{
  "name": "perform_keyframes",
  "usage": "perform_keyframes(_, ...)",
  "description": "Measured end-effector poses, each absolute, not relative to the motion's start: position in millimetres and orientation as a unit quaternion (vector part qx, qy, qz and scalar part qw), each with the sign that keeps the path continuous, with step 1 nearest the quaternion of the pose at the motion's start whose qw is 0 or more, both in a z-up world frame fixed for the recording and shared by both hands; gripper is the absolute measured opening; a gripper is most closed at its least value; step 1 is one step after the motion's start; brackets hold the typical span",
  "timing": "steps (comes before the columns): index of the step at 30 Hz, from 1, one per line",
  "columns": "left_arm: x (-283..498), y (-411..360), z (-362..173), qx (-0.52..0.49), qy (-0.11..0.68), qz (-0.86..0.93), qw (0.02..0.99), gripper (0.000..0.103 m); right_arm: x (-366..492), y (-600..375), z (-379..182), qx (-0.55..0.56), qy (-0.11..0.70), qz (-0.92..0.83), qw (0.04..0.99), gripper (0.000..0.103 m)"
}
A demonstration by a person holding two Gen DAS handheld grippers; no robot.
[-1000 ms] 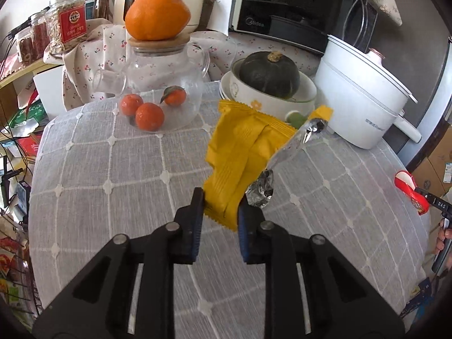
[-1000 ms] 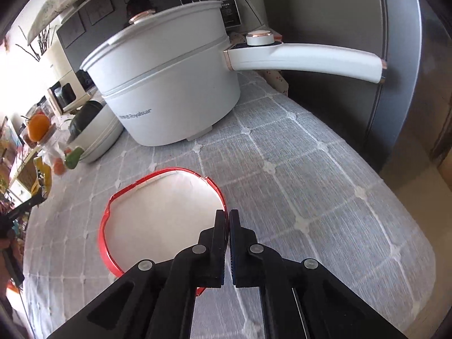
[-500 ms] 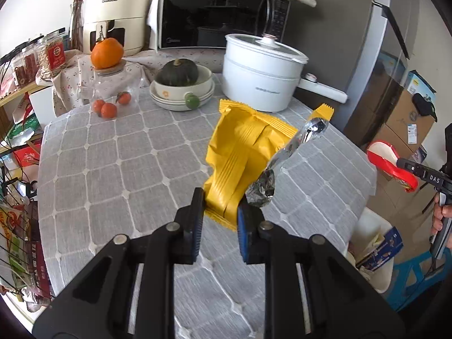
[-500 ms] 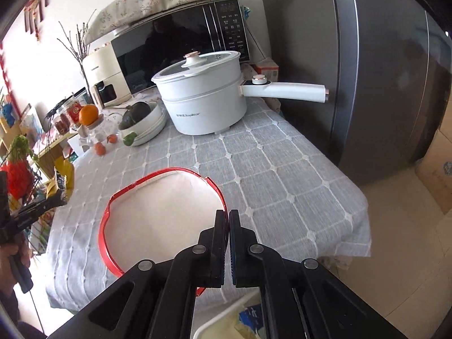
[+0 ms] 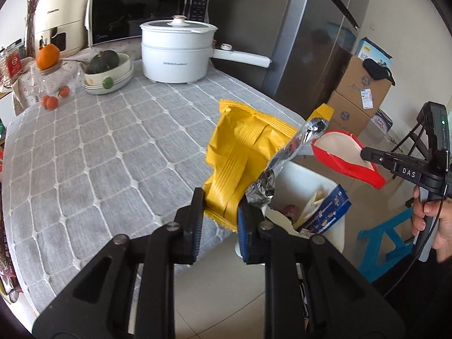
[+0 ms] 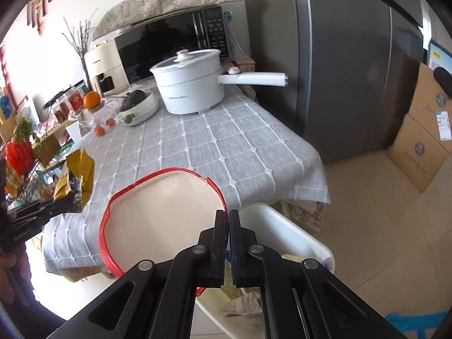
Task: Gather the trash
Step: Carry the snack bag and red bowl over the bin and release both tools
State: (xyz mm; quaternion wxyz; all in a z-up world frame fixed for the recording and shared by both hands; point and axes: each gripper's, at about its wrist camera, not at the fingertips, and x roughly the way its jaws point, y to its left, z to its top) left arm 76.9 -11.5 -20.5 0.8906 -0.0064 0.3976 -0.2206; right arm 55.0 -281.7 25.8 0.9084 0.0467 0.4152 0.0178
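Note:
My left gripper (image 5: pixel 220 212) is shut on a yellow snack wrapper (image 5: pixel 240 158) with a silver foil inside, held in the air past the table's edge, next to a white trash bin (image 5: pixel 313 186) on the floor. My right gripper (image 6: pixel 228 220) is shut on the rim of a red-edged paper bowl (image 6: pixel 161 214), held over the same bin (image 6: pixel 282 237). The bowl also shows in the left wrist view (image 5: pixel 347 158), above the bin. The wrapper shows at the left in the right wrist view (image 6: pixel 80 169). The bin holds a blue packet (image 5: pixel 327 212) and paper scraps.
A table with a grey checked cloth (image 5: pixel 113 147) carries a white pot with a long handle (image 5: pixel 178 53), a bowl with a dark squash (image 5: pixel 108 67) and a glass jar with oranges (image 5: pixel 50 82). A grey fridge (image 6: pixel 353 56), cardboard boxes (image 6: pixel 423 135) and a blue stool (image 5: pixel 389 237) stand nearby.
Both grippers have pulled back off the table and now hang over the bin on the floor, each still holding its item. The bin has come into view.

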Motion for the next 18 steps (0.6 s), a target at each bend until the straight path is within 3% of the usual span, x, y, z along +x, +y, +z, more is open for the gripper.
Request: perform_keyframes(18,63.7,-139.5,-88.9,0.13,0.452,-0.279,0.837,0.024,13.1,-364.2,12.9,0.102,0.448,-0.076,0.885,0.004)
